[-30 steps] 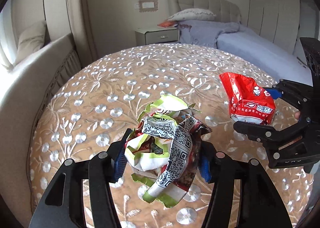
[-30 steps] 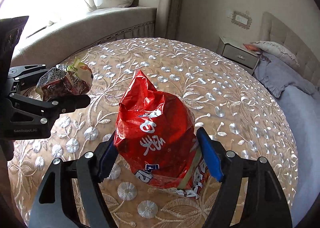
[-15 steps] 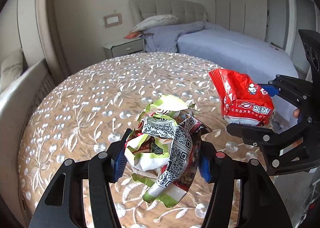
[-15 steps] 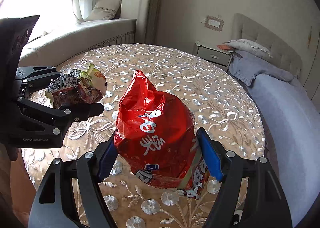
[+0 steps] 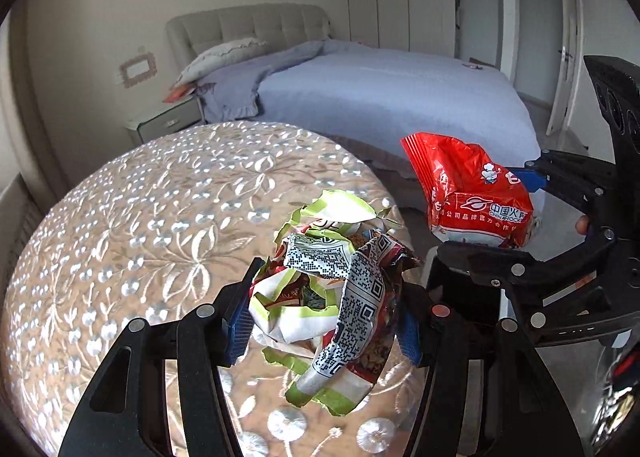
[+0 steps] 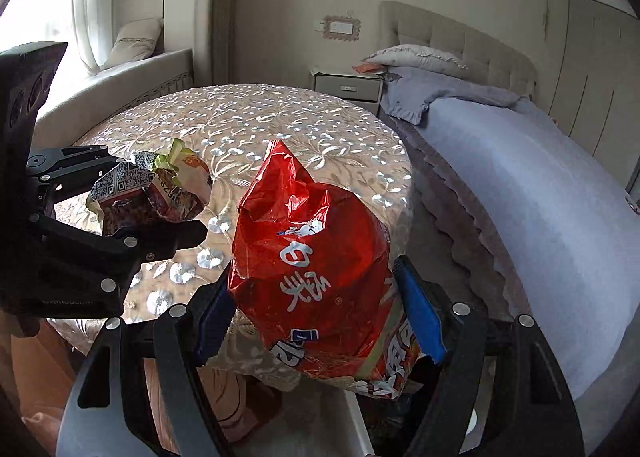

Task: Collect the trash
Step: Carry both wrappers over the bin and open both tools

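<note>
Closest in the left wrist view, the left gripper (image 5: 322, 321) is clenched on a crumpled snack wrapper (image 5: 332, 297), white with lime-green edging and printed QR codes; its blue pads (image 5: 239, 319) press the wad from both sides and a loose flap hangs below the fingers. The wrapper is held up in the air over the near edge of the round table (image 5: 132, 225), not resting on it. In the right wrist view, the right gripper (image 6: 316, 317) grasps a puffy red snack bag (image 6: 312, 257) with white Chinese lettering, its blue pads (image 6: 420, 313) squeezing the bag's lower part while the pointed top stands up and the torn bottom edge droops under the fingers. This bag hangs just past the table's rim, over the gap between table and bed. The two grippers are side by side, near each other but apart, each showing at the edge of the other's view. Under the right gripper a pale edge of something shows, too cut off to identify. Beyond the hands spreads the table's beige cloth embroidered with shiny flowers. Farther back stand a small nightstand (image 6: 347, 85), a bed (image 5: 400, 97) with lavender bedding, a pillow (image 5: 224, 55) and a tufted headboard (image 5: 248, 27). At the far left of the right wrist view a cushioned window seat (image 6: 136, 69) sits below a bright curtained window.
</note>
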